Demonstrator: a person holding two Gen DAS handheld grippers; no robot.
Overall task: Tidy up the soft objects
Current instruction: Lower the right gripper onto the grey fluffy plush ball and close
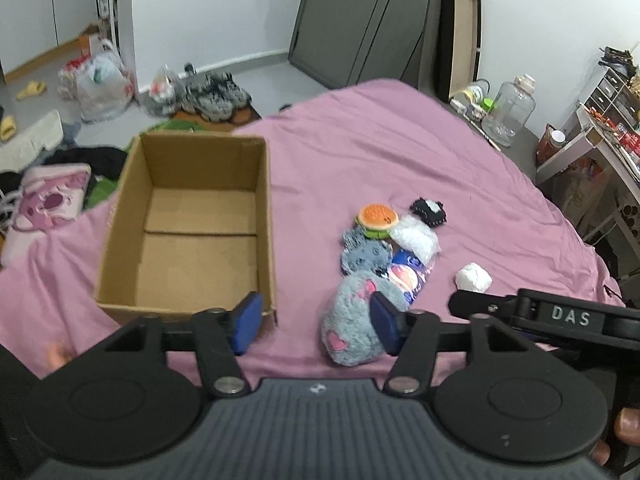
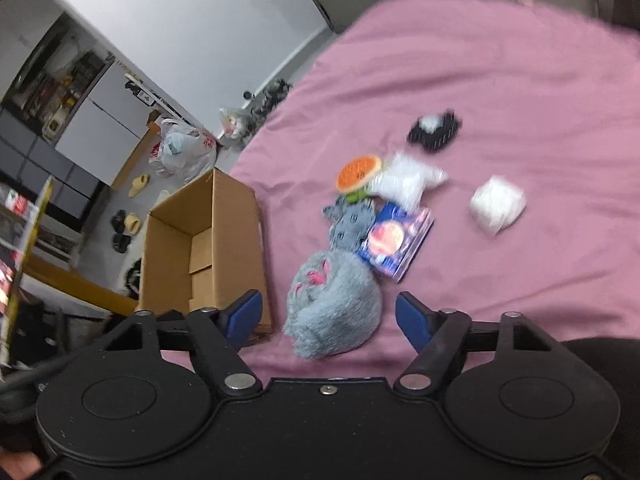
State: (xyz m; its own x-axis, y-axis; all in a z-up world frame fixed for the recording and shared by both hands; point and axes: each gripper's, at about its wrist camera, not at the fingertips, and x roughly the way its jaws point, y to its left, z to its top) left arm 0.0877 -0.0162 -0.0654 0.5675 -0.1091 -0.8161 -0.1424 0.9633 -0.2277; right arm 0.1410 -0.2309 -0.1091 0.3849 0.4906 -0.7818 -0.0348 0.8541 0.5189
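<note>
Left wrist view: pink bed (image 1: 400, 152) carries an empty cardboard box (image 1: 192, 224), so no sorting is done yet. Beside it lie a grey plush (image 1: 352, 320), smaller grey toy (image 1: 366, 254), blue packet (image 1: 408, 276), white bag (image 1: 414, 236), burger toy (image 1: 378, 218), black pouch (image 1: 428, 210) and white ball (image 1: 474, 277). Left tool (image 1: 316, 322) and right tool (image 2: 330, 320) both gape, grasping nothing, the plush between the right tool's jaws untouched.

Fluffy grey plush (image 2: 334, 306) with pink hearts lies on the bed by an empty, open cardboard box (image 1: 192, 224), other soft toys (image 1: 384, 240) clustered behind it.
</note>
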